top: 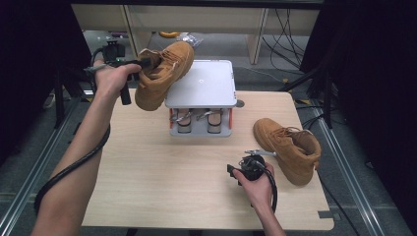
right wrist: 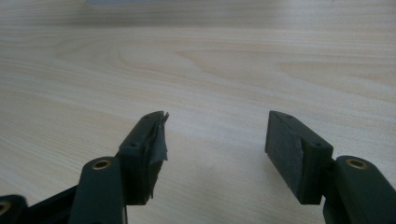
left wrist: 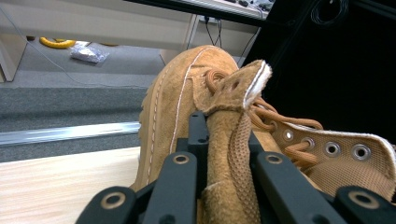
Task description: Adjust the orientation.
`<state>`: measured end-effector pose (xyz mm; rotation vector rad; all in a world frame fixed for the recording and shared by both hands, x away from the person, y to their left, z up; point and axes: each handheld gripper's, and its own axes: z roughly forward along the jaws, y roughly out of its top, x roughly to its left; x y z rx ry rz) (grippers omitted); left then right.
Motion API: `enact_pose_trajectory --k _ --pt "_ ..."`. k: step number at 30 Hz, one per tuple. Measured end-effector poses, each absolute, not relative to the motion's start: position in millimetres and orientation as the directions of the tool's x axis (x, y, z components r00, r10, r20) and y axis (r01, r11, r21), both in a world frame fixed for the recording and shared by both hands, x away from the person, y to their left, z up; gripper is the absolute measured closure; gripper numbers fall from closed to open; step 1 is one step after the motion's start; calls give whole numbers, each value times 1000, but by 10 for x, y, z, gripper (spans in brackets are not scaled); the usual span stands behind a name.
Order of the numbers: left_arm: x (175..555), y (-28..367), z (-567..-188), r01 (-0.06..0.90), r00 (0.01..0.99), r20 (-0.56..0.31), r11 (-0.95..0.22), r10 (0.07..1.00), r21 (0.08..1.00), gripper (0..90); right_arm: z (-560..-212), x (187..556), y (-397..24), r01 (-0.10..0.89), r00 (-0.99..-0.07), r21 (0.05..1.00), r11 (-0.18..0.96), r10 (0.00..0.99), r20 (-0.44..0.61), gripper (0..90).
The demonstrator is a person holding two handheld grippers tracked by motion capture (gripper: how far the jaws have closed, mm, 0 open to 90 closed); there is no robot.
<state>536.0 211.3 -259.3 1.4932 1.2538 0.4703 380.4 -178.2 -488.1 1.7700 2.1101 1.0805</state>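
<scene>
left gripper [left wrist: 224, 154]: clamped on tongue of boot [top: 162, 73], held over rack [top: 201, 83] edge | right gripper [right wrist: 215, 149]: jaws wide, empty, over table [top: 162, 172]

Your high view looks forward and down on the whole table [top: 162, 187]. Your left gripper view sits tight behind the left gripper [left wrist: 224, 154], facing along its jaws at the boot [left wrist: 187, 93] between them. Your right gripper view hangs low, close over bare tabletop ahead of the right gripper [right wrist: 215, 140]. All three share the table.
</scene>
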Motion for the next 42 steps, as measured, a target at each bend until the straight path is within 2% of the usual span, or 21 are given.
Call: enact_pose_trajectory --k 11,12,18,24,30,42 --pt "5419 2037 -2562 447 362 -328 146 873 883 818 -4902 3807 -1784 773 -282 633 29 910 303 391" --pt "5423 2030 -2562 447 362 -325 143 874 883 818 -4888 3806 -1769 791 -257 612 15 915 310 391" --pt "5451 1963 -2569 449 359 -329 148 873 881 818 -4887 3810 -1790 781 -269 625 24 915 302 391" --pt "5501 1880 -2585 458 358 -342 156 869 875 817 -4885 3801 -1761 797 -234 605 0 922 309 391" --pt "5546 1824 -2616 470 352 -365 174 862 865 815 -4934 3804 -1779 776 -291 630 43 910 296 391" --pt "5653 1726 -2658 494 319 -397 206 861 845 809 -4908 3794 -1768 791 -259 612 8 910 323 391"
